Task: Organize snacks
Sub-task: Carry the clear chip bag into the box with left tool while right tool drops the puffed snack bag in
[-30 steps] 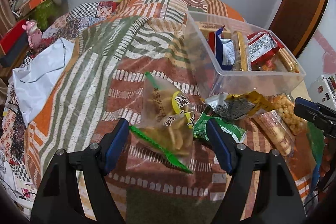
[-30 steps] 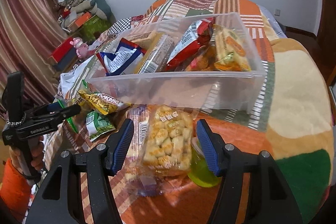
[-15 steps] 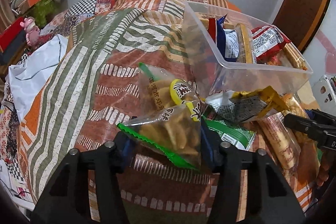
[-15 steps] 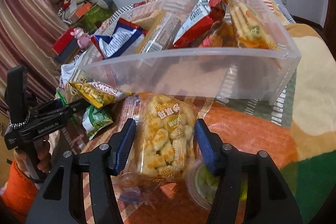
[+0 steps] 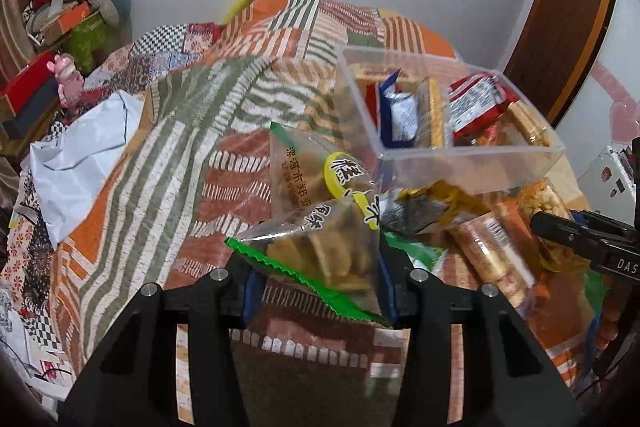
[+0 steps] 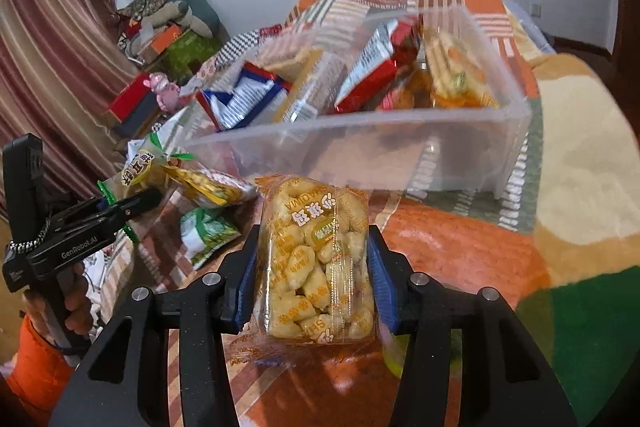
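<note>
Your left claw (image 5: 316,281) has just clenched onto the green-edged chip bag (image 5: 320,227); your right claw (image 6: 312,279) has just clenched onto the puffed-snack pack (image 6: 316,259).

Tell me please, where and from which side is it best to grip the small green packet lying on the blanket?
Probably grip the green packet across its puffed middle, coming from above: it lies flat on the blanket. Its upper end lies close under the yellow bag, so the nearer, free half seems safer.
</note>
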Demonstrator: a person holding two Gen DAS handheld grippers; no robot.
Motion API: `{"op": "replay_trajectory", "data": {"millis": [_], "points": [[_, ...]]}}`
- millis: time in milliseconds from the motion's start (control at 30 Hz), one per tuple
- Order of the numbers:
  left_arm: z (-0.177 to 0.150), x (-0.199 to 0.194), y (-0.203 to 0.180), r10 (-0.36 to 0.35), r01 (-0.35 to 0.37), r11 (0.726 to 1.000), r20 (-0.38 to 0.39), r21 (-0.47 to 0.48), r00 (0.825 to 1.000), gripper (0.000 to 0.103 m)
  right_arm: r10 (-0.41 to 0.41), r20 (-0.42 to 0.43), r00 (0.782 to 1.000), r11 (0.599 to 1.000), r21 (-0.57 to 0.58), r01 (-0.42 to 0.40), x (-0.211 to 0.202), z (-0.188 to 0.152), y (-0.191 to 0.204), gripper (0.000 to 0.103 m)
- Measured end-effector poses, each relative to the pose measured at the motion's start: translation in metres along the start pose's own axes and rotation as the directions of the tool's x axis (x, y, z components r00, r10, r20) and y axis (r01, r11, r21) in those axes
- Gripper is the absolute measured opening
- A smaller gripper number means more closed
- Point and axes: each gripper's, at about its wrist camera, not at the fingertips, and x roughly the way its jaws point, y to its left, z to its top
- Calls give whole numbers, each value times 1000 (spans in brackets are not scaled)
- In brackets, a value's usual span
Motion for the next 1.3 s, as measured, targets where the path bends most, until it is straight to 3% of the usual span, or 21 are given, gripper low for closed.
{"op": "replay_trajectory", "data": {"millis": [467,767,1067,1300], "points": [[34,-44,-19,-4,2,1000,140,13,990,44,27,160,987,1000,-11,-26,-39,33,13,45],[60,-65,-24,9,-12,1000,248,9,969,43,27,207,978,1000,-16,-24,-39,53,13,45],[80,-49,-46,-80,71,996,234,46,969,43,23,224,974,1000,-17,-20,-28,75,12,45],[93,-11,-64,-129,120,991,166,62,978,43,-1,194,981,1000,-23,5,-5,94,12,45]]}}
